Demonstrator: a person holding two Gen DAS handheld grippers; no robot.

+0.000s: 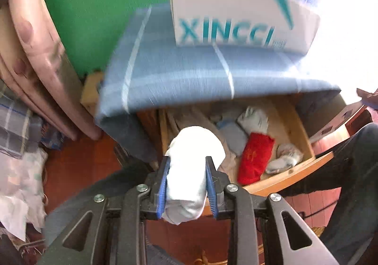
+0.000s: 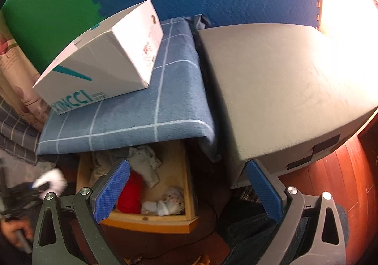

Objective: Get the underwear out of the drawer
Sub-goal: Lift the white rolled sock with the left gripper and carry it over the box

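Note:
My left gripper (image 1: 187, 160) is shut on a rolled white piece of underwear (image 1: 191, 147) and holds it above the front left corner of the open wooden drawer (image 1: 304, 170). The drawer still holds a red rolled garment (image 1: 255, 158), a grey-blue roll (image 1: 232, 135) and patterned white pieces (image 1: 287, 155). In the right wrist view my right gripper (image 2: 187, 165) stands wide open over the drawer (image 2: 151, 222), with nothing between its blue pads. The red garment (image 2: 128, 196) lies below its left finger. The white roll (image 2: 53, 180) shows at the far left, blurred.
A white shoe box (image 2: 99, 61) sits on a blue checked cloth (image 2: 132, 118) covering the cabinet top. A grey case (image 2: 283, 87) stands to the right. Folded bedding and loose laundry (image 1: 21, 170) pile up on the left. A person's jeans leg (image 1: 349, 182) is at the right, over red wooden floor (image 2: 342, 170).

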